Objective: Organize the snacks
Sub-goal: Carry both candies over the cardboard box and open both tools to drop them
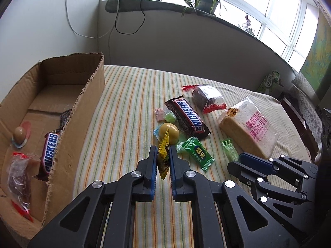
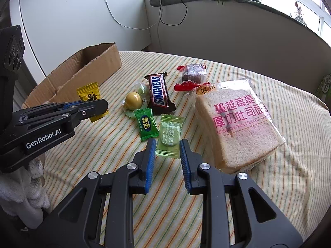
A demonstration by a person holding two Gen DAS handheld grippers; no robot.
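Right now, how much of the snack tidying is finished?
Roughly a third. The torn cardboard box already holds a Snickers bar, a red-edged cake packet and a small brown ball sweet. The left gripper is shut on a yellow candy wrapper; the right gripper pinches a pale green candy packet. Left on the striped cloth: another Snickers, the bagged toast, a dark green candy and several more.

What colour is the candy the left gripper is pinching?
Yellow candy wrapper with dark print, clearest in the right wrist view.
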